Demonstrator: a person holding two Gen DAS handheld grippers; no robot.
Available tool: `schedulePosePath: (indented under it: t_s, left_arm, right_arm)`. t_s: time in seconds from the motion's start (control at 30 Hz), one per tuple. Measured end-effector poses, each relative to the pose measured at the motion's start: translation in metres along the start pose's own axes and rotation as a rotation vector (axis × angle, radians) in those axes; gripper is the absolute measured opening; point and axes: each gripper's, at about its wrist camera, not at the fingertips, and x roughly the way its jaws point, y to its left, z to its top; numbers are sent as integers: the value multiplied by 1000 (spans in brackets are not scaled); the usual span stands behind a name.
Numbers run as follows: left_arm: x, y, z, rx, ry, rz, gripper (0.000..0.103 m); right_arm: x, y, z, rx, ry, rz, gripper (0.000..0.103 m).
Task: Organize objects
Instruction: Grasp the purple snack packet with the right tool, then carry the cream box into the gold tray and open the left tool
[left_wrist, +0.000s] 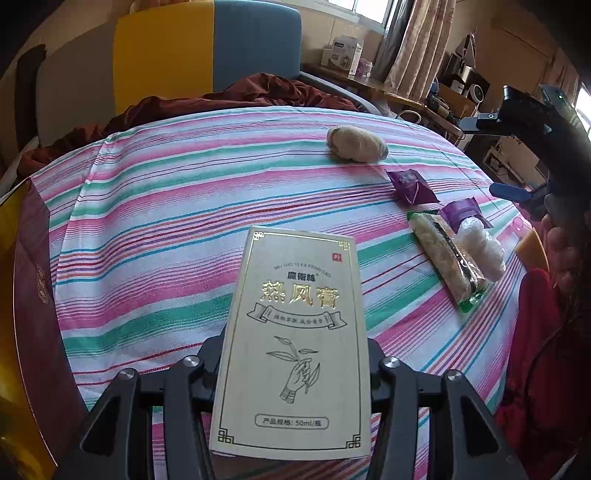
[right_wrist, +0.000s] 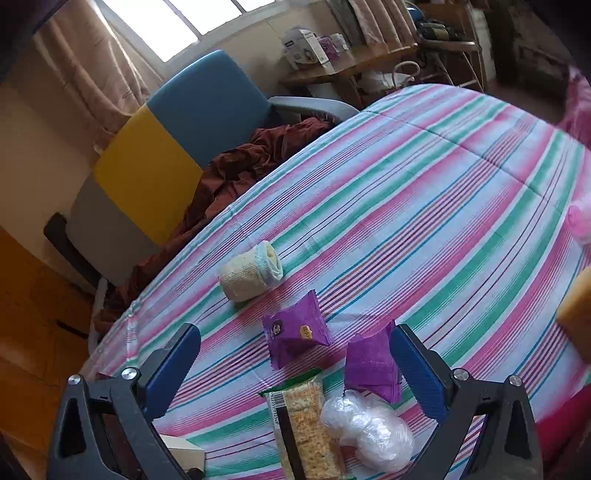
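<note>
While the left gripper (left_wrist: 291, 369) is clamping the cream box (left_wrist: 291, 332) above the near edge of the striped bedspread (left_wrist: 166, 221), the right gripper (right_wrist: 295, 365) is hovering with jaws wide and nothing between its pads. Little seems sorted yet: the rolled sock (right_wrist: 251, 275), two purple packets (right_wrist: 295, 330), cracker pack (right_wrist: 306, 428) and plastic wad (right_wrist: 369, 432) are lying loose toward the right edge (the maroon box (left_wrist: 33, 314) at the left edge is perhaps the destination). Most work is remaining.
</note>
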Motion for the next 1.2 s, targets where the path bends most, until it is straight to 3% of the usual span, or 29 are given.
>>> schedulePosePath:
  t_s: [0.17, 0.33, 0.4, 0.43, 0.47, 0.93, 1.2]
  left_arm:
    - [-1, 4, -2, -16, -6, -15, 52]
    - [-1, 8, -3, -46, -12, -38, 52]
    - [-1, 8, -4, -49, -16, -44, 52]
    - [-2, 9, -5, -50, -20, -46, 52]
    - [-2, 9, -6, -51, -24, -46, 53]
    - [-3, -2, -15, 12, -71, 10, 52]
    - [-20, 4, -13, -43, -54, -19, 52]
  right_arm:
    - [20, 38, 3, -195, 48, -62, 103]
    - [66, 56, 4, -300, 133, -164, 100]
    - [86, 52, 1, -314, 173, -201, 85]
    - [97, 47, -1, -321, 205, -233, 61]
    - [107, 41, -3, -313, 258, -254, 58]
    - [110, 39, -12, -414, 269, -288, 60]
    - [114, 42, -13, -442, 255, -297, 60]
